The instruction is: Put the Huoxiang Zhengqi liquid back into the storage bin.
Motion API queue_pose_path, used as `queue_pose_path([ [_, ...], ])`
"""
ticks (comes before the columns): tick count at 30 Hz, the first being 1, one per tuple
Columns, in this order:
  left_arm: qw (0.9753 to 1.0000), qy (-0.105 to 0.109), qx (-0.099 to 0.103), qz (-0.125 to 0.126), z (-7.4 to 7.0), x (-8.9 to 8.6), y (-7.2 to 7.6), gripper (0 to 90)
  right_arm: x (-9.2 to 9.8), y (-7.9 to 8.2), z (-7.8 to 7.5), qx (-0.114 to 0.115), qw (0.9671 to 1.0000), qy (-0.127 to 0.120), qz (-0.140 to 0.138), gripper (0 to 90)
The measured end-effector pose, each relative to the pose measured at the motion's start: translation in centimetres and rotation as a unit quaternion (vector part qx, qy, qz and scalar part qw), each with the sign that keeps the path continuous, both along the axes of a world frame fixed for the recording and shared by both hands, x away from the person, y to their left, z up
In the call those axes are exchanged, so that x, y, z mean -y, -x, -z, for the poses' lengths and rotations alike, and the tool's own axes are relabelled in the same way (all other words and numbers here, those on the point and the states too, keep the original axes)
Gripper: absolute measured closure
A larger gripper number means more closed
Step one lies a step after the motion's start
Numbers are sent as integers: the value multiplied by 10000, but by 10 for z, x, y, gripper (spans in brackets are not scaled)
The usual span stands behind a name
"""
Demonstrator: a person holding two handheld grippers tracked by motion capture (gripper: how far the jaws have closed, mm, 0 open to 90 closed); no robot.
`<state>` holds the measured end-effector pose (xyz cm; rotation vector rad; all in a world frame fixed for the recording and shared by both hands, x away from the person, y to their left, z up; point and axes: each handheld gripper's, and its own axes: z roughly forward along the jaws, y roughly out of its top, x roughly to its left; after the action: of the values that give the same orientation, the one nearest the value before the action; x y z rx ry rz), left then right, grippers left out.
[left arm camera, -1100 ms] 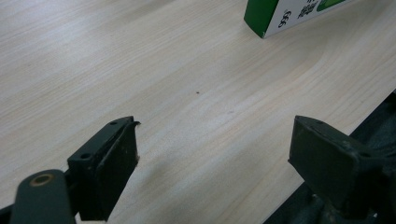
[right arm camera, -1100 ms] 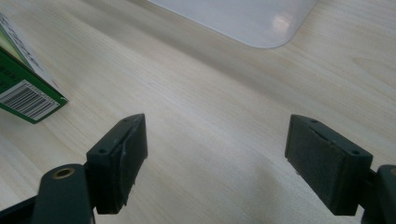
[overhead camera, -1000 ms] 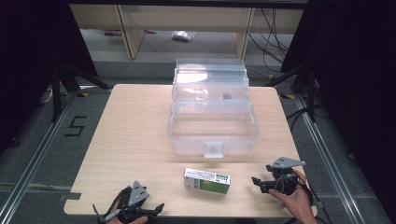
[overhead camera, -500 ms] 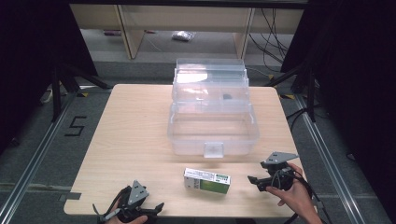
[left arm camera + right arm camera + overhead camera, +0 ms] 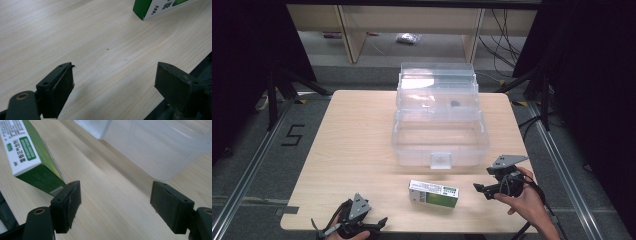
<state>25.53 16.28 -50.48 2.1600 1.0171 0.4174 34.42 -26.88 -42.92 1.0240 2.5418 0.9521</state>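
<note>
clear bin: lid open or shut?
Open. The bin's lid is swung back behind it, and the tray inside looks empty. The green box lies flat on the table, outside it.

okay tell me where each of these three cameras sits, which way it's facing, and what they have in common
High view: above the table's near edge, looking forward and down at the clear box; both hands, left gripper and right gripper show.
Left gripper view: low over the table, between open jaws.
Right gripper view: between open jaws, facing the clear box.
Shared: the green-and-white carton appears in all three.
</note>
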Motion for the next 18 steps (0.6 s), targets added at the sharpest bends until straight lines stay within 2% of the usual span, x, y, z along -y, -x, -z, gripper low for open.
queue_pose_path([
  [1,10000,0,3,0,0,0,0,148,0,-1,-1,72,9999,5,-107,259],
  [3,10000,-9,17,-18,0,0,0,148,-2,-1,-1,124,9999,-54,-81,259],
  [4,10000,30,28,-54,1,1,0,148,-5,0,-7,63,9999,-39,-125,262],
  [5,10000,30,28,-54,1,1,0,148,-6,0,-8,137,9998,-55,-148,262],
  [7,10000,1,-2,5,0,0,0,148,-9,1,-13,75,9999,-48,-142,263],
  [8,10000,36,29,-60,1,1,0,148,-11,0,-14,76,9997,-68,-209,263],
  [10,10000,-14,25,-20,0,0,0,148,-13,0,-15,130,9996,-115,-228,263],
  [11,10000,46,25,-83,1,2,1,148,-18,0,-17,149,9993,-148,-303,264],
  [12,10000,42,28,-82,1,2,1,148,-19,1,-20,31,9995,-102,-305,265],
  [17,9999,56,68,-112,2,2,0,148,-31,4,-27,37,9993,-167,-320,266],
  [18,9999,56,68,-112,2,2,0,148,-31,3,-29,25,9989,-125,-452,267],
])
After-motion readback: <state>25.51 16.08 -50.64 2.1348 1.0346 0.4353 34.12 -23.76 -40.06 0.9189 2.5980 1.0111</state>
